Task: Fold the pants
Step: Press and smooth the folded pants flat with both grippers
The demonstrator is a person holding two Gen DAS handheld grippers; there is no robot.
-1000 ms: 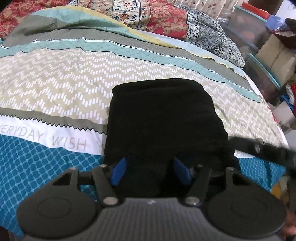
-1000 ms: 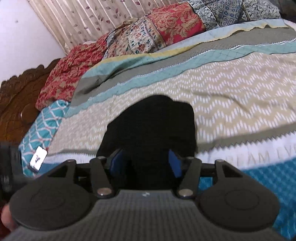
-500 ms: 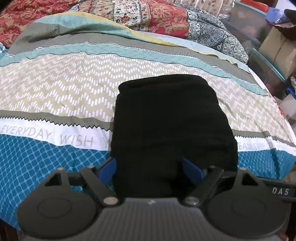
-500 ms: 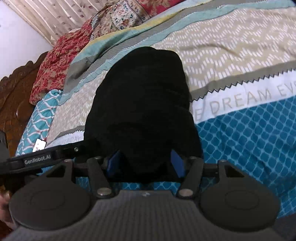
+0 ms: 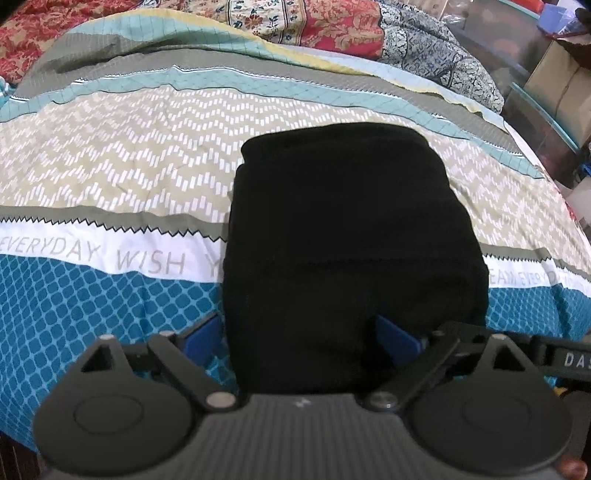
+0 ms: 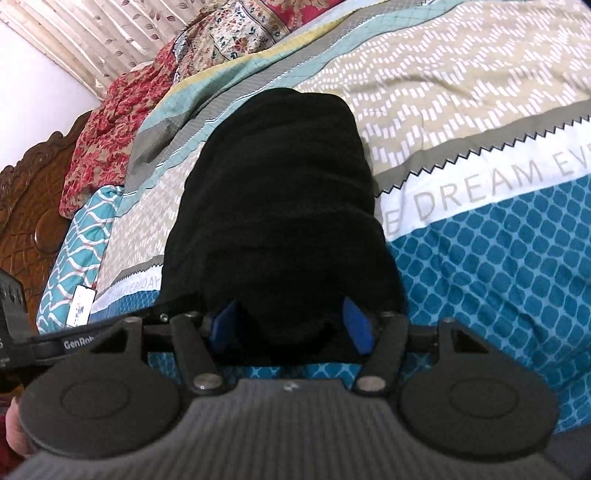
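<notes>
The black pants lie folded into a compact rectangle on the patterned bedspread. My left gripper is open, its blue pads standing on either side of the bundle's near edge. In the right wrist view the pants stretch away from me, and my right gripper is open with its blue pads wide apart at the bundle's near end. The fingertips are partly hidden by the black cloth. Each gripper's arm shows at the edge of the other's view.
Red floral and blue patterned quilts are piled at the far edge of the bed. A carved wooden headboard stands at the left. Boxes and plastic bins stand beside the bed on the right.
Both grippers have opened wider and let go of the pants. The folded bundle has come down flat on the bedspread, and both cameras have drawn back toward its near edge.
</notes>
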